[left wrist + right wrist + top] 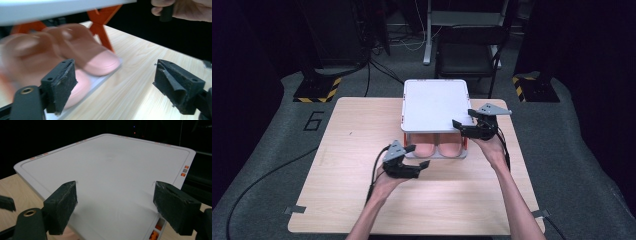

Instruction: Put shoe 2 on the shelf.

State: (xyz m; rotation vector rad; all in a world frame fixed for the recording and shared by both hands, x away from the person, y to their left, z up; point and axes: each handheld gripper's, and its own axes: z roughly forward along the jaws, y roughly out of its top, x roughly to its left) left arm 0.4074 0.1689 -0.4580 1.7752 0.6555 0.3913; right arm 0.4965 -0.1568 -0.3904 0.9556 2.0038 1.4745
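The left gripper [416, 156] has its jaws spread wide with nothing between them; it sits just in front of the white rack [435, 104], level with the low shelf. In the left gripper view its two black pads [62, 82] stand far apart over bare wood, and the pink slippers [82, 53] lie just beyond the left-hand pad, blurred. The right gripper [464, 119] is also wide open and grips nothing; it hovers at the rack's near right corner, its jaws over the white top panel [112, 172] with a faint shadow below them, and I cannot tell whether a pad touches the panel.

Two slippers [438, 149] lie side by side on the rack's bottom shelf, toes towards the person, under the top panel. Orange cross-braces [103, 23] hold the panel up at the sides.

The rack stands at the far middle of one light wooden table [362, 200]. Beyond the rack, on grey floor [272, 150], are one dark chair [468, 55] and two stand bases edged in yellow and black stripes [318, 90], one on either side of the rack. A number six [314, 120] is marked on the floor left of the table, and a black cable [262, 180] curves across the floor there. The room behind is dark.
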